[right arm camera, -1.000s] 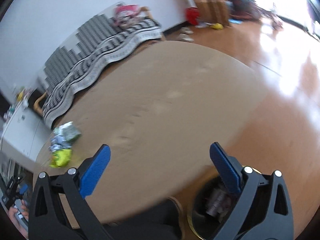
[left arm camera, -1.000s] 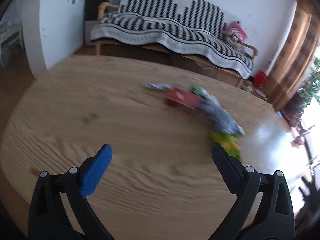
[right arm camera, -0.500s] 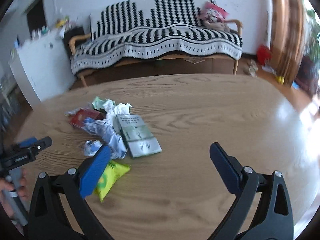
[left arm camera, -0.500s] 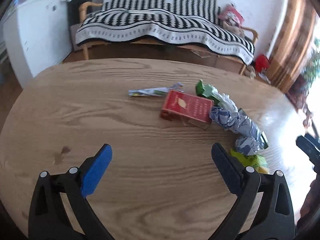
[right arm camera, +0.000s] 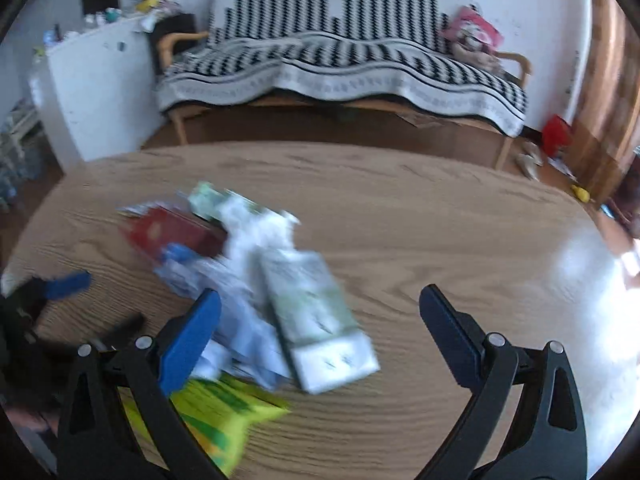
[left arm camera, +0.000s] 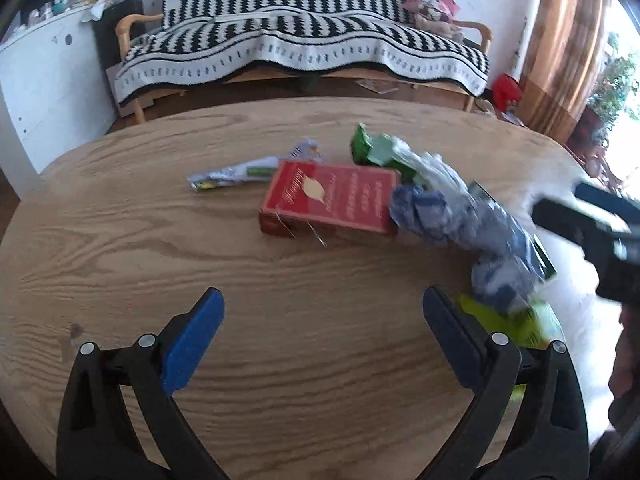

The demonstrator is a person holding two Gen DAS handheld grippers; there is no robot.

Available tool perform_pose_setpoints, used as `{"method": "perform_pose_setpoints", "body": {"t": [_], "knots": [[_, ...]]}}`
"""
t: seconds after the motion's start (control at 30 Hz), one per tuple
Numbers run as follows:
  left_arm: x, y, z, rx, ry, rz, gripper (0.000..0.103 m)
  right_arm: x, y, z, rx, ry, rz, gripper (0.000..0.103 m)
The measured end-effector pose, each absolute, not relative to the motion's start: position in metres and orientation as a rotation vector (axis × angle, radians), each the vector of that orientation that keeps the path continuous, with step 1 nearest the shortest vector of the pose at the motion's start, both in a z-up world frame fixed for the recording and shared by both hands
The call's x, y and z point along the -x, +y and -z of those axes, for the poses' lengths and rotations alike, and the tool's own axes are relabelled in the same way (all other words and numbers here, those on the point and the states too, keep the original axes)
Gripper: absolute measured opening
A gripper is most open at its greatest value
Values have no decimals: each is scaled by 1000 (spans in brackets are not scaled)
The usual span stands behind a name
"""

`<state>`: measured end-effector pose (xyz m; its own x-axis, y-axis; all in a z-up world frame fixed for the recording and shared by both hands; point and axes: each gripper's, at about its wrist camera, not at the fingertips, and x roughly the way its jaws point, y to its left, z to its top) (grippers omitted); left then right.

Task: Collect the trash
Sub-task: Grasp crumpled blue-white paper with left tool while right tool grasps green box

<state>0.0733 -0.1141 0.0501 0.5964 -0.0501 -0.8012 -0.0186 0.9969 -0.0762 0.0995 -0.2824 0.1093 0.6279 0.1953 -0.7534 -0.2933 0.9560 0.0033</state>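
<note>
A pile of trash lies on the round wooden table (left arm camera: 160, 240). In the left wrist view I see a red box (left arm camera: 332, 202), a crumpled blue-white wrapper (left arm camera: 460, 216), a green packet (left arm camera: 372, 150), a twisted wrapper (left arm camera: 236, 172) and a yellow-green bag (left arm camera: 516, 324). My left gripper (left arm camera: 320, 336) is open and empty, short of the red box. The right wrist view, blurred, shows a pale green carton (right arm camera: 320, 320), the yellow-green bag (right arm camera: 216, 416), the red box (right arm camera: 172, 236) and the crumpled wrapper (right arm camera: 240, 304). My right gripper (right arm camera: 320, 332) is open over the carton, holding nothing.
A sofa with a black-and-white striped blanket (left arm camera: 304, 48) stands behind the table, a white cabinet (left arm camera: 44, 80) to its left. Brown curtains (left arm camera: 560, 40) hang at the right. My right gripper's black body (left arm camera: 600, 232) shows at the left wrist view's right edge.
Both grippers have swung toward the trash pile and moved closer. The right view turned from the floor and a bin to the table, and the carton now lies between its fingers.
</note>
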Motion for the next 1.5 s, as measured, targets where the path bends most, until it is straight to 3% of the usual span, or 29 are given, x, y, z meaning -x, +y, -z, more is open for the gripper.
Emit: {"method": "perform_pose_setpoints", "body": {"t": [0.23,0.5,0.67,1.1,1.2,1.27,1.3,1.33,1.5], "knots": [[-65,-122,-45,63,948,77,97,-101,-257,-100,149,912,-385,66],[-60,-112,-56,162,933,132,97,-89,-309,-102,69,894,-321,65],[-63,-129,-63,240,926,249,97,-82,-316,-86,188,943,-333,68],[-81,-175,-53,100,914,259,95,-87,-307,-52,337,961,-350,68],[-86,-172,-49,106,919,281,72,-91,-300,-54,344,924,-349,61],[-88,-172,-45,118,924,317,36,-92,-296,-55,341,912,-359,45],[-88,-171,-44,131,928,336,29,-92,-295,-56,332,908,-367,41],[-86,-170,-45,150,927,351,28,-91,-295,-58,325,897,-368,33],[-72,-162,-56,138,888,347,27,-96,-320,-71,137,884,-351,18]]}}
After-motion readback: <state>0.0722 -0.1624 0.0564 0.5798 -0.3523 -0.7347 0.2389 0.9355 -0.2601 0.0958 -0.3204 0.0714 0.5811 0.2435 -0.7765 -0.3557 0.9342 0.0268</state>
